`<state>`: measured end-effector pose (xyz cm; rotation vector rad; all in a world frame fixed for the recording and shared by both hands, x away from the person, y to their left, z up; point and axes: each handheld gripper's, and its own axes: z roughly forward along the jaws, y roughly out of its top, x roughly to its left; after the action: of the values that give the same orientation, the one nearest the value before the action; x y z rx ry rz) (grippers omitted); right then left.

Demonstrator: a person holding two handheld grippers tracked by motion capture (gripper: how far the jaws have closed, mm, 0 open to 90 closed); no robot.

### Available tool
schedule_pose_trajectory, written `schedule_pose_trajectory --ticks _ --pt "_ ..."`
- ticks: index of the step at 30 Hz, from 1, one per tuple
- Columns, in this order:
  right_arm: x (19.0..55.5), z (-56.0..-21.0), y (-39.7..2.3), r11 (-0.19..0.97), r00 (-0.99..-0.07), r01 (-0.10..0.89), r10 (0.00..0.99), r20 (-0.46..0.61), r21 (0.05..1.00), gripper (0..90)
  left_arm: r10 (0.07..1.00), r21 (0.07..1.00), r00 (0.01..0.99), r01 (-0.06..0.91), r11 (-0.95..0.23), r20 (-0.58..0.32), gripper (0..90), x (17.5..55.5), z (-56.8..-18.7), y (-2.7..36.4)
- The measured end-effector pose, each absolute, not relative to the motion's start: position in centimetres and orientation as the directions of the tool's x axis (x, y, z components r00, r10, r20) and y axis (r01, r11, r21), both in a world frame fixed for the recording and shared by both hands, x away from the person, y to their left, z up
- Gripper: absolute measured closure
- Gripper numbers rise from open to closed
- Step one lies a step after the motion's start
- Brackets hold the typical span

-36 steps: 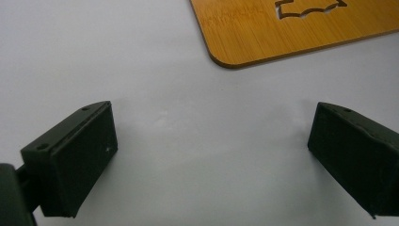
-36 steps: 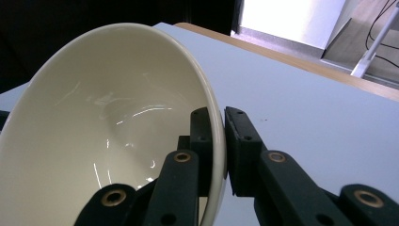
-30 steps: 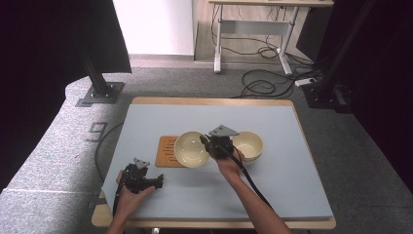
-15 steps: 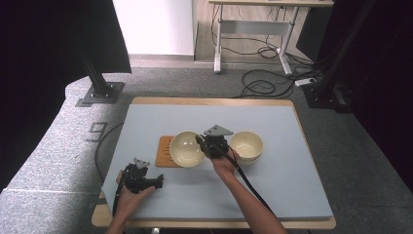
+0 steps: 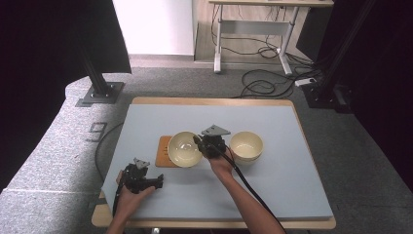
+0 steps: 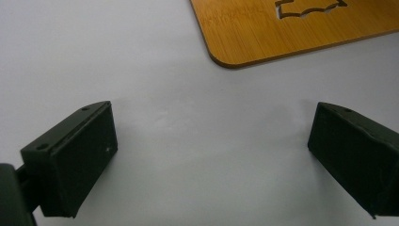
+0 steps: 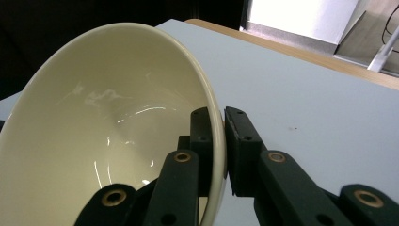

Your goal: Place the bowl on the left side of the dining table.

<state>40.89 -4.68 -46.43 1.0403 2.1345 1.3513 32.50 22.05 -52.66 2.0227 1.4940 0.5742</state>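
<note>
- Since the earlier pictures, the right gripper (image 5: 198, 142) had carried the cream bowl (image 5: 184, 148) leftward, away from the second bowl (image 5: 246, 146) it had been close beside, until it hung over the right part of the wooden trivet (image 5: 164, 151); the left hand had kept its place
- At the left, the left gripper (image 5: 158, 181) rested low on the grey table mat (image 5: 272, 185) near the front edge, held in the person's left hand (image 5: 127, 196); in the left gripper view its jaws stood spread wide with bare mat between them and a corner of the trivet (image 6: 291, 28) just ahead; it gripped nothing
- At the middle, the trivet lay flat on the mat, its right part covered by the bowl; whether the bowl already touched it or hung just above, I could not tell
- In the right gripper view the jaws pinched the rim of the bowl (image 7: 108, 132), one pad inside the wall and one outside, the bowl tilted a little
- At the right, the second bowl sat upright on the mat, apart from the first
- By my reckoning the carry was nearly done; setting the bowl down square on the trivet, releasing the rim and drawing the gripper clear were left; the second bowl was untouched
</note>
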Motion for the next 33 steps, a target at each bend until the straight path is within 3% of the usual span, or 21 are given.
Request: schedule_pose_trajectory --ticks 33 --pt "42.2 -48.5 -1.8 0.267 -0.645 0.416 0.76 0.075 0.869 82.5 0.957 0.655 0.29 0.721 -0.226 0.012 1.8 32.5 -52.7 22.1"
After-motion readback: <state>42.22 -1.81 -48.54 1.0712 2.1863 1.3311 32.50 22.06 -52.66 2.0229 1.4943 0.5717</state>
